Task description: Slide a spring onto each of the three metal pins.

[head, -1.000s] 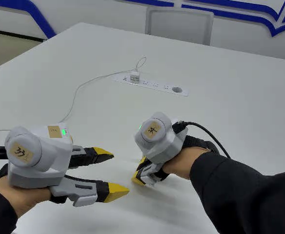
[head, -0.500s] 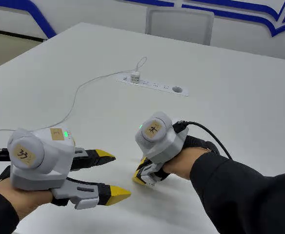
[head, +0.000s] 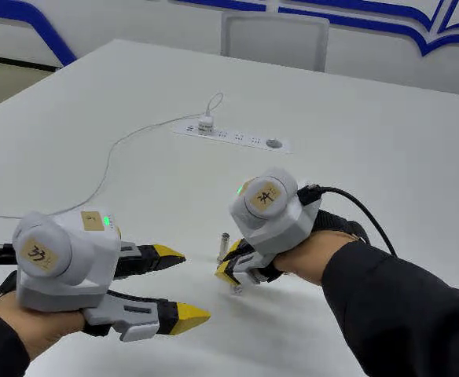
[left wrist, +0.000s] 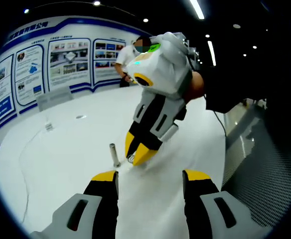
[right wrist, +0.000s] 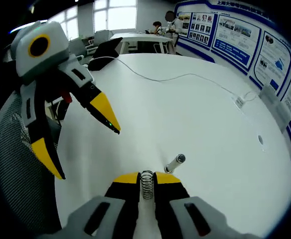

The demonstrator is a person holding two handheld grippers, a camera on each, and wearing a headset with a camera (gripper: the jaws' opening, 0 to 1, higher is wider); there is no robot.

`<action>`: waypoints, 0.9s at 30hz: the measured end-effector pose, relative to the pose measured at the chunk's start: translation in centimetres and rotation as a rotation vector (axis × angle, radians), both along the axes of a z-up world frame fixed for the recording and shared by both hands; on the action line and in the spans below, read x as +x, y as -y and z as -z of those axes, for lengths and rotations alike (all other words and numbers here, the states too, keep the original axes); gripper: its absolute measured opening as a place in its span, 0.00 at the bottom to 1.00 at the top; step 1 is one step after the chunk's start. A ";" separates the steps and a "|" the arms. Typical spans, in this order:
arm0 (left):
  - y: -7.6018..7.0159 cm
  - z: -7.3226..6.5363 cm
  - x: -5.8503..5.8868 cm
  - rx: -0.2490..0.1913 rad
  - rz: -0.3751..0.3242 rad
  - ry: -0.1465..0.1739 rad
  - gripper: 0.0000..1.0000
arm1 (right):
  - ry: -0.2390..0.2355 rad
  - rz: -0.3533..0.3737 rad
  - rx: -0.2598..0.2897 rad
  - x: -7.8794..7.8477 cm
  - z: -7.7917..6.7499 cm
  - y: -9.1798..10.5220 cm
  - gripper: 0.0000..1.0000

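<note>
- Spring (right wrist: 146, 189) pinched between tips of right gripper (right wrist: 146, 178).
- Metal pin (right wrist: 174, 163) upright on table (head: 355, 181), just ahead of those tips.
- Left gripper (head: 186, 284) spread wide, holding nothing, near right gripper.

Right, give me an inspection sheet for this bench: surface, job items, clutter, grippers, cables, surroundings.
Surface: white table, plain top.
Job's things: one metal pin stands upright on the table; a spring sits between the right gripper's jaws, close beside the pin.
Clutter: nothing seen.
Grippers: left gripper open, holding nothing, above the table; right gripper shut on the spring, tips down near the pin.
Cables: white cable runs to a plug in the power strip; black cable leaves the right gripper.
Surroundings: chair behind the table; wall posters.
</note>
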State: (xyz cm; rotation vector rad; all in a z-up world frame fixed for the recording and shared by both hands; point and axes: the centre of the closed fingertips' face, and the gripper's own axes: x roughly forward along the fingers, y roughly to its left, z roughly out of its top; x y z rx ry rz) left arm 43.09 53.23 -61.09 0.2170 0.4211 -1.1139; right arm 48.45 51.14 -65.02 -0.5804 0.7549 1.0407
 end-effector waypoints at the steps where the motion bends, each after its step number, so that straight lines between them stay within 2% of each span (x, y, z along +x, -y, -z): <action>1: 0.0 0.0 0.0 0.001 0.001 0.001 0.53 | 0.001 0.005 0.005 0.0 -0.1 0.1 0.12; 13: -0.1 0.2 0.0 0.011 0.005 -0.001 0.53 | 0.013 0.039 0.038 -0.1 -0.9 0.8 0.12; 21: 0.0 0.1 0.0 0.008 0.004 0.003 0.52 | 0.022 0.052 0.083 -0.3 -3.1 0.5 0.12; 27: -0.1 0.1 0.0 0.010 0.005 0.004 0.52 | 0.036 0.070 0.144 0.1 -5.5 0.4 0.12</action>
